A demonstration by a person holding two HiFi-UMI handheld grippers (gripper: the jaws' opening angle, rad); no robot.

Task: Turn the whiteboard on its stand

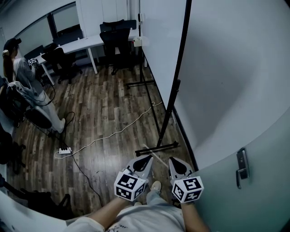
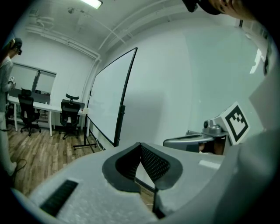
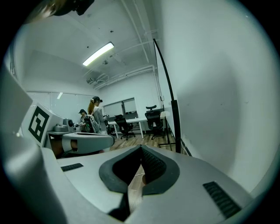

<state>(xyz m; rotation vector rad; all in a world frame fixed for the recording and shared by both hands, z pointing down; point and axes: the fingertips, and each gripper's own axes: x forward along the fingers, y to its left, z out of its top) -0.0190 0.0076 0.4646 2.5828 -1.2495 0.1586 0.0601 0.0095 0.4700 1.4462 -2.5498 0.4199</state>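
Your left gripper (image 1: 146,158) and right gripper (image 1: 175,160) were closed, empty, short of the whiteboard (image 1: 161,41): stiff, likely unwieldy, best gripped by its black frame (image 1: 180,54).

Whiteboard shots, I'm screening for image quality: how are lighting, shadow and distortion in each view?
Head view: dim, bluish, the wall bowed by the wide lens, a soft shadow on it beside the whiteboard. Left gripper view: dark rounded corners, a ceiling lamp blown out at the top edge, the whiteboard crisp. Right gripper view: same round vignette, a strip light glaring, broad shadow across the wall.
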